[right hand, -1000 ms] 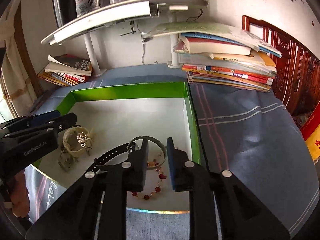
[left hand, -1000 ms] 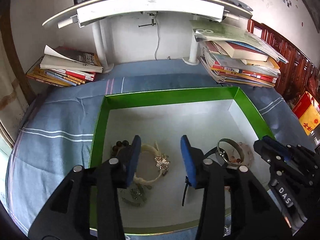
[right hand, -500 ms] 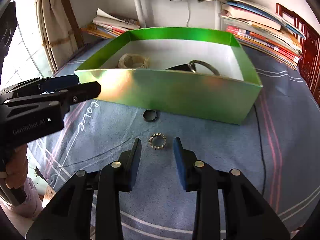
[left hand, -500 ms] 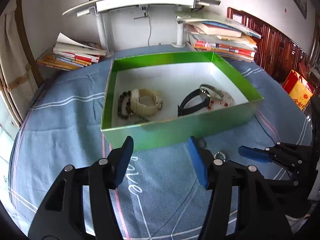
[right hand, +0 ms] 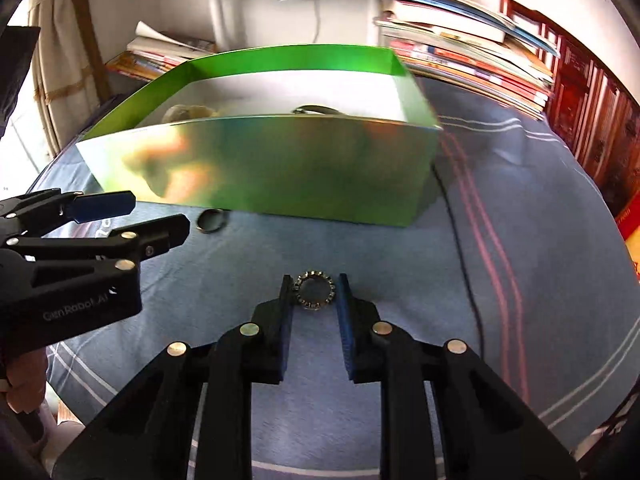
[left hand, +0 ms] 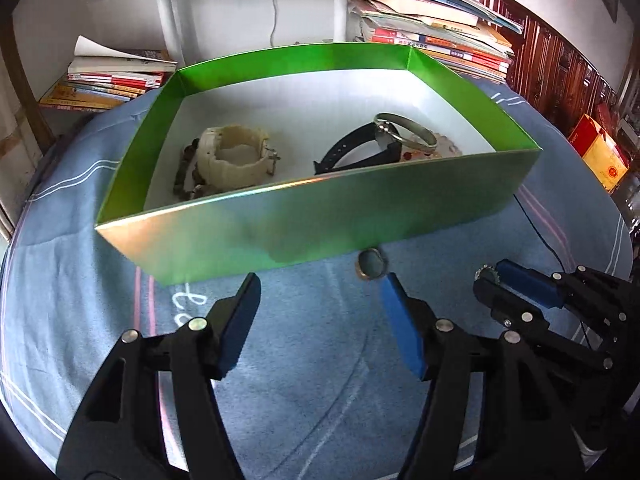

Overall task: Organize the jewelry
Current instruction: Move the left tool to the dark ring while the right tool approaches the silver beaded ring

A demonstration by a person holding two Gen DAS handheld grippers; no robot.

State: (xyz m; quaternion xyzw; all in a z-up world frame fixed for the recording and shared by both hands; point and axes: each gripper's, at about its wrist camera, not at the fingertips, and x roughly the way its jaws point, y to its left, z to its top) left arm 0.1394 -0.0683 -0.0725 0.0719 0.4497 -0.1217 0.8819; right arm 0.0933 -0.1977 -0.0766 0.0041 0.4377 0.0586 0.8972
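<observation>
Two rings remain outside green cardboard box (left hand: 320, 220). My right claw (right hand: 314, 292) brackets small beaded ring (right hand: 313, 289), not visibly clenched; left claw (left hand: 320, 304) released near plain dark ring (left hand: 371, 264).

Bright daylight, fisheye-warped edges, perhaps motion blur on the green box (right hand: 280, 168).

One green box (left hand: 320, 220) stands mid-frame. Inside it lie four pieces that can be made out: one cream bracelet (left hand: 234, 156), one dark beaded bracelet (left hand: 186, 168), one black watch (left hand: 356, 148) and one silver bangle (left hand: 404, 134). On the cloth below the box lie two rings: one plain ring (left hand: 372, 269) and one studded ring (right hand: 314, 289). Two book stacks sit at upper left (left hand: 112, 80) and upper right (left hand: 436, 40).
</observation>
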